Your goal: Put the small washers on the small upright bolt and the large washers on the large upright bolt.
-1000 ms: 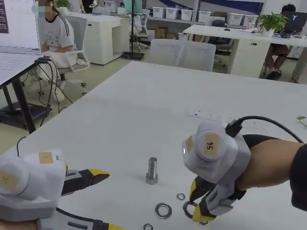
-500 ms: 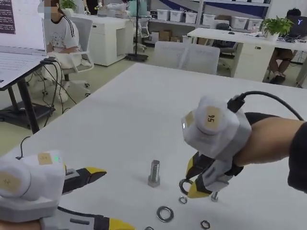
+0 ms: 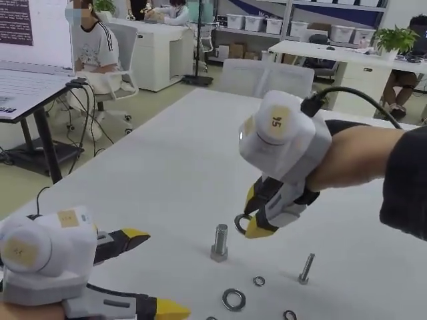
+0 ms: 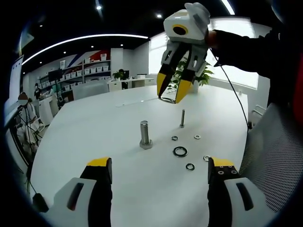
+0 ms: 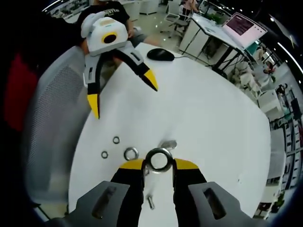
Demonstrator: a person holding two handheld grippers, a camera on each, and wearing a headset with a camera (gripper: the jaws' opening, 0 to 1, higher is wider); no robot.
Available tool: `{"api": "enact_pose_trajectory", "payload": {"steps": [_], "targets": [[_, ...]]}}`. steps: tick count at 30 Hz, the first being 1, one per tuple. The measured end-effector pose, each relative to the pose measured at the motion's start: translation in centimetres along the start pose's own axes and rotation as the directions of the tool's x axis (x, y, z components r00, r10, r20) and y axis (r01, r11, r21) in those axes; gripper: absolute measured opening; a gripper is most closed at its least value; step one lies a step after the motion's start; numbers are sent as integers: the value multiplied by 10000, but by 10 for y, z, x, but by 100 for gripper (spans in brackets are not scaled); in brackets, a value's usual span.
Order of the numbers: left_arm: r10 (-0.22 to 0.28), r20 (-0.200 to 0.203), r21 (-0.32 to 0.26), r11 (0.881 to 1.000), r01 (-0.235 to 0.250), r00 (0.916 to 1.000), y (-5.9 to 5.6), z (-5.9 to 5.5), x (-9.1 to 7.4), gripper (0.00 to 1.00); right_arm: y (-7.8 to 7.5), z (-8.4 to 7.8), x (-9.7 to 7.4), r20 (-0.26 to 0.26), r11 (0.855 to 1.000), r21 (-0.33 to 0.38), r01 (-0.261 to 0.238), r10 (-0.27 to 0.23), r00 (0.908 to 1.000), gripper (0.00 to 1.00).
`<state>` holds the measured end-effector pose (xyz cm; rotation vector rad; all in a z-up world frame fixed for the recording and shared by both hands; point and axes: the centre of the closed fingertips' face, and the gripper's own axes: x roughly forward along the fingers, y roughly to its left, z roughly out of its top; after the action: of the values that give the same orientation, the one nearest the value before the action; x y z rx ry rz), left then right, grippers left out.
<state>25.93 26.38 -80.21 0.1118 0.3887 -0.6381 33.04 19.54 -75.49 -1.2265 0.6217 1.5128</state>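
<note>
Large washer is pinched in your right tool, up in the air near the large bolt. Your left tool is spread wide, low over the desk.

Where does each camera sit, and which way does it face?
Head view: on the headset, facing forward and down at the table; left gripper, right gripper, a sleeve.
Left gripper view: low over the table, facing the large bolt; own open jaws.
Right gripper view: above, facing down; own jaws shut on a large washer.
Shared: head and left gripper views show the large bolt.
</note>
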Motion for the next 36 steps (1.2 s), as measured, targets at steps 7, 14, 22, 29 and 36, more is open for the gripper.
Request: {"api": "enact_pose_trajectory", "payload": {"steps": [7,14,22,29,36], "targets": [[128,-35,182,9998,-127,9999,3,-2,-1,82,-8,5,7,-101,9999,-109,-55,53,9999,23],[247,-397,951,9953,-208,9989,3,-8,1,81,-10,7,10,-116,9999,-76,-120,119,9999,23],[357,-544,1361,9903,-280,9979,4,-9,-1,80,-12,11,17,-165,9994,-145,-319,317,9994,23],[577,-493,1568,9864,-493,9971,9,-8,-2,80,-17,15,26,-297,9983,-271,-518,510,9983,23],[809,-530,1789,9813,-703,9953,14,-8,-2,79,-16,15,37,-443,9962,-269,-831,819,9957,23]]}}
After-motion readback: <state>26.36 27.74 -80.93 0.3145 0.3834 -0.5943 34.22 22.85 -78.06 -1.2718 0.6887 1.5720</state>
